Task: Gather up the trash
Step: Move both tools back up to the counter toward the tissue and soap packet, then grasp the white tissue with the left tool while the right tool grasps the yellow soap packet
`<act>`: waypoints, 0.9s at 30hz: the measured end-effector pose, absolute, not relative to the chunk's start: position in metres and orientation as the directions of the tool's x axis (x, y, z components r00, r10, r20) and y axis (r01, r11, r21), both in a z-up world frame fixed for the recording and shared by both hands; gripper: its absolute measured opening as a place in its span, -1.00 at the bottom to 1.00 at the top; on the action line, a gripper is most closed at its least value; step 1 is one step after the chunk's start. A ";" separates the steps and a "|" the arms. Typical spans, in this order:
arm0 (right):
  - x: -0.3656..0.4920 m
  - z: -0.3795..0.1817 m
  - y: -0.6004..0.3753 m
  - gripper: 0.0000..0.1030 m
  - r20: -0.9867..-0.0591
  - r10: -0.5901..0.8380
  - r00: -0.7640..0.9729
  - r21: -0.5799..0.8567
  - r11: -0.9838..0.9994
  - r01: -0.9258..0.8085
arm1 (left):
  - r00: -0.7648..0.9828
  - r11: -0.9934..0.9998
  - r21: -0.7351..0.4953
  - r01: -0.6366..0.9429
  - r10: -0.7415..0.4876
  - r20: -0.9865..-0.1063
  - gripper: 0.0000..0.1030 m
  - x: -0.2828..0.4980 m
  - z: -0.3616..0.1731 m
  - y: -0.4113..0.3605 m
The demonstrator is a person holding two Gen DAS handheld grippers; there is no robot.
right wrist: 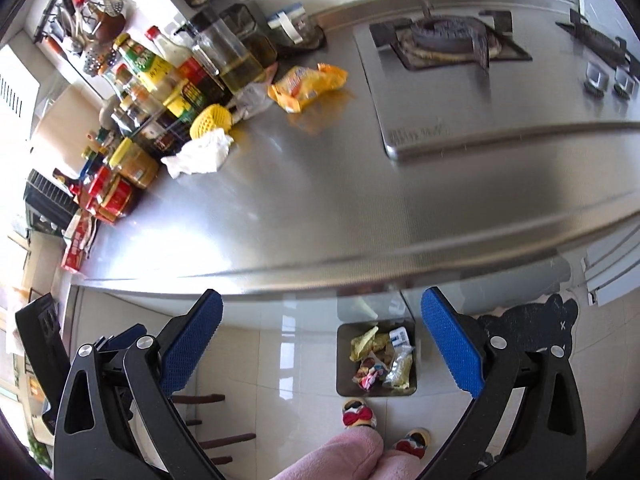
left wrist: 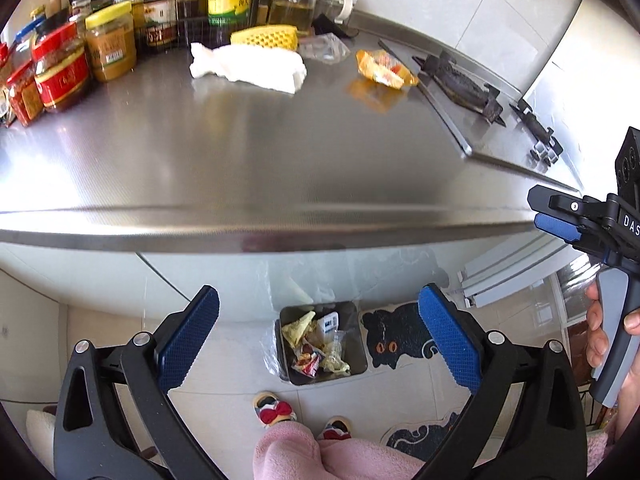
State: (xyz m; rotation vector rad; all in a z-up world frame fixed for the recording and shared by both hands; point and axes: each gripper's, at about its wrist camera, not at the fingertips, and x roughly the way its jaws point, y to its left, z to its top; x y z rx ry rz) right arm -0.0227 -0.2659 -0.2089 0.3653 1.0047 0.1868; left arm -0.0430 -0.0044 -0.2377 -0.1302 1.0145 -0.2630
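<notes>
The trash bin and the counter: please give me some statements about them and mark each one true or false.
1. The trash bin on the floor already holds wrappers. True.
2. The yellow snack wrapper lies inside the bin. False: it lies on the steel counter.
3. Both tools, left and right, are open and empty. True.
4. The crumpled white tissue lies on the stove. False: it lies on the counter beside the jars.

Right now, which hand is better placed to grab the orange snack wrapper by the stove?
Probably the right tool: open, empty and nearer the stove side, where the crumpled orange snack wrapper lies.
</notes>
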 end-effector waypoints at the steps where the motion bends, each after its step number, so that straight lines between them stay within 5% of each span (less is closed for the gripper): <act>1: -0.015 -0.203 -0.264 0.94 -0.783 0.312 0.538 0.377 0.926 0.011 | 0.514 0.962 -0.225 0.153 -0.272 -0.813 0.84 -0.036 -0.232 0.000; 11: 0.066 -0.186 -0.237 0.94 -0.768 0.256 0.587 0.319 0.948 0.004 | 0.610 0.973 -0.186 0.135 -0.230 -0.758 0.84 0.050 -0.192 0.039; 27: 0.176 -0.229 -0.219 0.86 -0.798 0.173 0.577 0.292 0.949 0.120 | 0.588 0.983 -0.107 0.152 -0.177 -0.789 0.84 0.175 -0.228 0.070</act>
